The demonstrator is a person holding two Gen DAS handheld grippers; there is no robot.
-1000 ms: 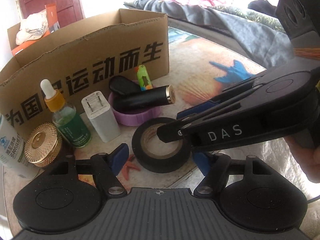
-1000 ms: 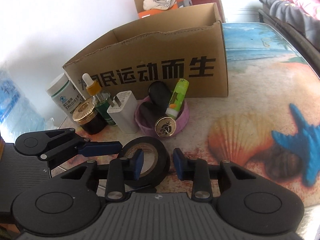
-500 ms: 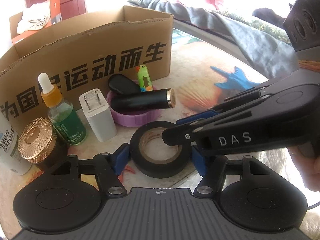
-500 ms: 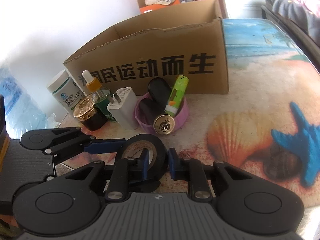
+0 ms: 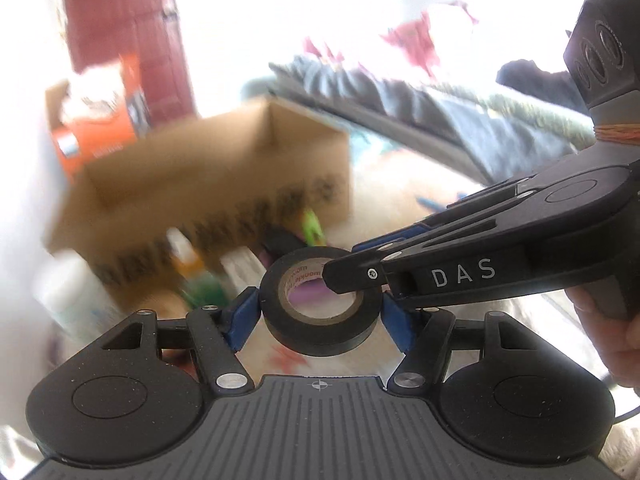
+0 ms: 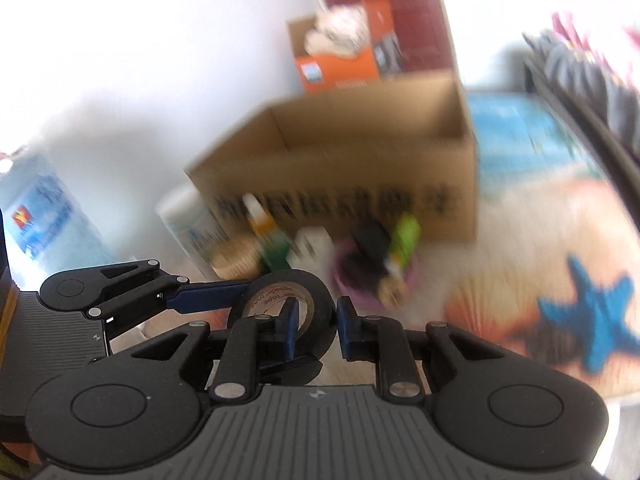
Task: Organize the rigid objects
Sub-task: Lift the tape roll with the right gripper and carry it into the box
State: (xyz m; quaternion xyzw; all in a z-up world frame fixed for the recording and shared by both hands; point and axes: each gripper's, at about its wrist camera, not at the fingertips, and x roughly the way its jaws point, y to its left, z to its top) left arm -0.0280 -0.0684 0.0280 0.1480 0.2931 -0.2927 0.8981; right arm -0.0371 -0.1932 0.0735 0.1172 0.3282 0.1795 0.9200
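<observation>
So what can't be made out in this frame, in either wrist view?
- Cardboard box lettering: motion-blurred in both views.
- Bottles by the box: smeared, labels unreadable.
- Tape roll, right view: lower part hidden behind the right tongs.
- Box interior: its floor is cut off by the front wall.

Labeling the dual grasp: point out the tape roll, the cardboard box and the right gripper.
black tape roll (image 5: pixel 320 334), left wrist view, on its outer front wall.
cardboard box (image 6: pixel 360 172), right wrist view, on its front wall above the print.
right gripper (image 6: pixel 314 330), right wrist view, midway between its blue fingertips, on the roll's wall.
</observation>
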